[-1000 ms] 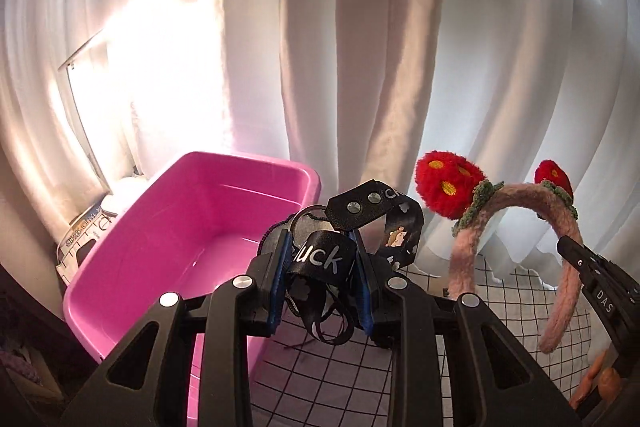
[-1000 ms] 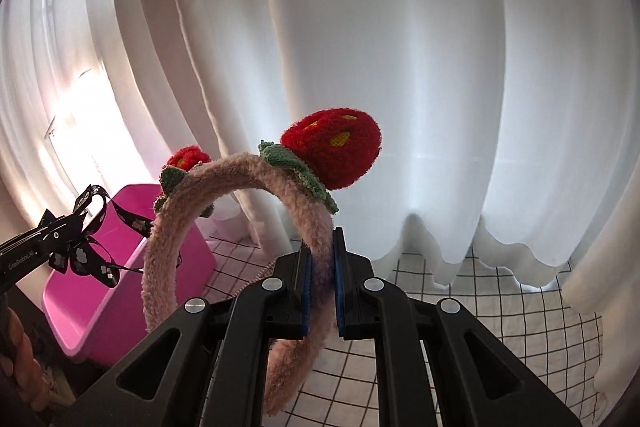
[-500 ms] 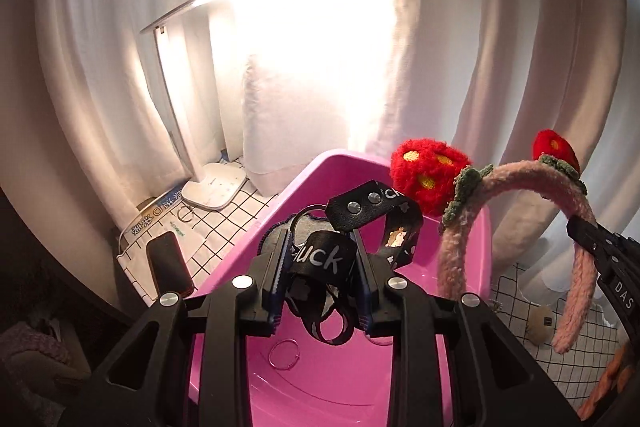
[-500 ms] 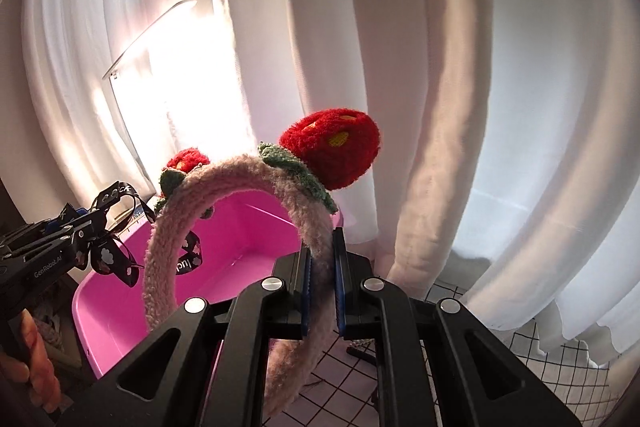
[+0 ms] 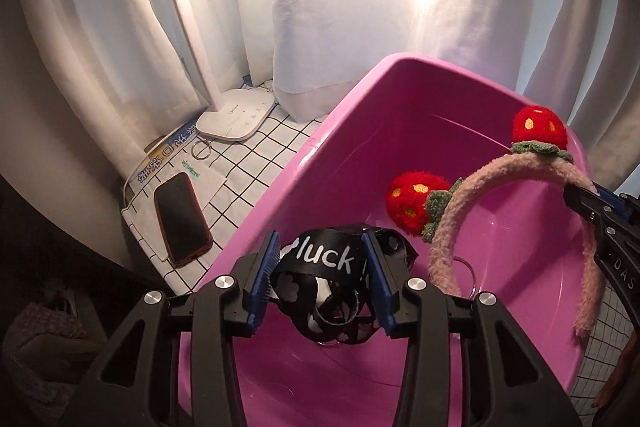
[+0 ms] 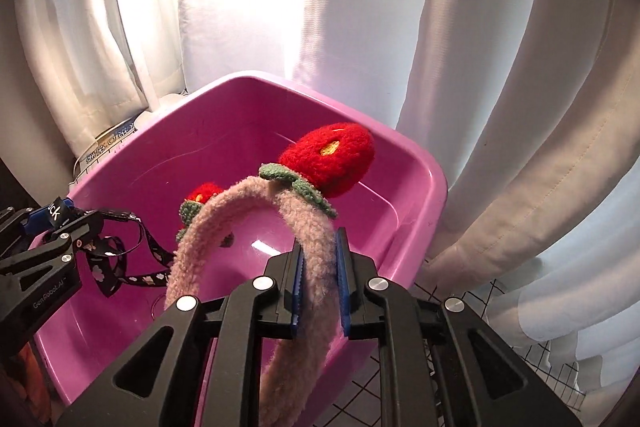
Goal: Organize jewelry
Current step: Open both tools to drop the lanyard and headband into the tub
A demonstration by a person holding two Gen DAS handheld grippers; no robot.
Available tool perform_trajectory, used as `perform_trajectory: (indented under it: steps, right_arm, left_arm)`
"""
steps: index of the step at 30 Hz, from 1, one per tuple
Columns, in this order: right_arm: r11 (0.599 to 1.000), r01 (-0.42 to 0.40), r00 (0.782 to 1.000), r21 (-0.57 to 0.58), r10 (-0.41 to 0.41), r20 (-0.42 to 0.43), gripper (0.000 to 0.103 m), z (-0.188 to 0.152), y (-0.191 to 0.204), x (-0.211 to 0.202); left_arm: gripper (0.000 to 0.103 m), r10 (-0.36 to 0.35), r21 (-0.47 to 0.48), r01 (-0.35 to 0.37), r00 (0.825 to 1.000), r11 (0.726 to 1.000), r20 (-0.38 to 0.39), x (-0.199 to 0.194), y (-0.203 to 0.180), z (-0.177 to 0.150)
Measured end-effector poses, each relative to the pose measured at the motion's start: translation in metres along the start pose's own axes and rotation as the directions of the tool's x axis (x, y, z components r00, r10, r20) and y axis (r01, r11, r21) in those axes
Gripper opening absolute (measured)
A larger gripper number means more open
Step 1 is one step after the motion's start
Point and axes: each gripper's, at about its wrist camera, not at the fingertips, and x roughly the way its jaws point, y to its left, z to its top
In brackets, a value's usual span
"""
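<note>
A pink plastic bin (image 5: 360,131) stands on the checked cloth; it also shows in the right wrist view (image 6: 424,175). My left gripper (image 5: 322,263) is over the bin's near side, its jaws parted wide around a bundled black lanyard (image 5: 320,259) printed "luck" that still sits between the pads. My right gripper (image 6: 319,279) is shut on a fuzzy pink headband (image 6: 308,235) with two red strawberry pompoms, held over the bin; the headband also shows in the left wrist view (image 5: 516,171). A thin metal ring (image 5: 466,269) lies on the bin floor.
A white desk lamp (image 5: 236,119) stands left of the bin. A phone (image 5: 182,219) and papers lie by it, with a metal ring (image 5: 200,151) near the lamp base. White curtains (image 6: 500,67) hang close behind. Checked cloth (image 6: 480,307) shows at the right.
Both grippers have moved left and down over the bin. The left jaws have spread wider around the lanyard. The headband has dropped lower into the bin.
</note>
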Motion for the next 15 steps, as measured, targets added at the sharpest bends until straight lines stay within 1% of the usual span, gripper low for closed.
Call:
perform_trajectory:
  steps: [1,2,3,4,7,11,15]
  right_arm:
    - [1.000,-0.003,1.000,0.000,0.003,-0.012,0.033,0.001,0.001,0.003]
    - [1.000,-0.005,1.000,-0.002,0.005,-0.017,0.039,0.001,0.002,0.003]
    - [1.000,0.002,1.000,-0.007,-0.002,-0.013,0.050,0.002,0.002,0.004]
    - [1.000,0.016,1.000,-0.016,-0.016,-0.004,0.053,0.001,0.002,0.004]
    - [1.000,0.024,1.000,-0.018,-0.024,0.017,0.053,0.001,0.001,-0.004]
    - [1.000,-0.007,0.999,0.021,0.006,0.044,0.054,0.004,-0.010,-0.015]
    - [0.997,-0.041,0.996,0.061,0.036,0.083,0.054,0.002,-0.025,-0.034]
  left_arm:
    - [0.066,0.000,0.006,0.000,1.000,1.000,0.001,0.001,-0.001,0.000]
    - [0.080,-0.002,0.015,0.001,1.000,1.000,0.007,-0.001,-0.003,0.000]
    - [0.082,-0.002,0.024,0.002,1.000,1.000,0.017,-0.003,-0.005,0.000]
    - [0.082,0.001,0.032,-0.001,1.000,0.999,0.021,-0.004,-0.006,0.000]
    - [0.085,-0.004,0.030,0.003,1.000,1.000,0.015,-0.004,-0.007,0.000]
    - [0.085,-0.020,0.010,0.020,1.000,1.000,0.005,-0.005,-0.006,-0.003]
    - [0.085,-0.029,0.000,0.029,0.999,1.000,0.012,-0.012,-0.008,-0.007]
